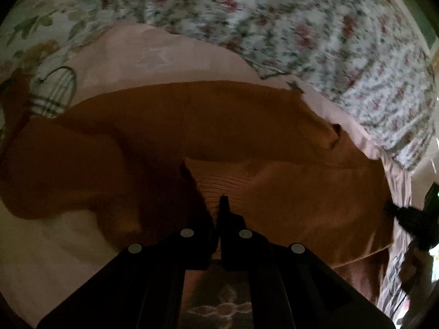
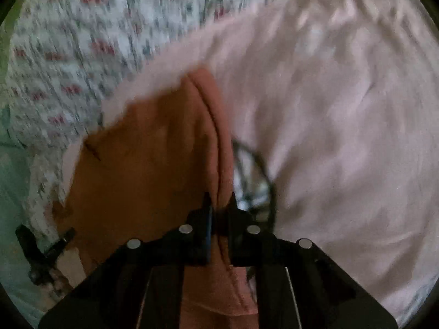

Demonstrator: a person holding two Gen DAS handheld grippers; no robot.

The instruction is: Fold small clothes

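Observation:
An orange-brown garment (image 1: 192,123) lies spread on a pale pink sheet (image 1: 170,54). My left gripper (image 1: 221,201) is shut, its tips pinching a ribbed edge of the garment near the middle. In the right wrist view the same garment (image 2: 142,159) hangs bunched from my right gripper (image 2: 221,200), which is shut on its stitched hem; cloth runs down between the fingers. The right gripper (image 1: 408,216) also shows at the garment's right edge in the left wrist view. The left gripper (image 2: 44,249) appears at the lower left of the right wrist view.
A floral quilt (image 1: 315,27) covers the bed beyond the pink sheet (image 2: 343,109). A plaid item with a dark curved rim (image 1: 55,93) lies at the garment's left end, and it shows just past my right fingers (image 2: 252,181). The views are dim and blurred.

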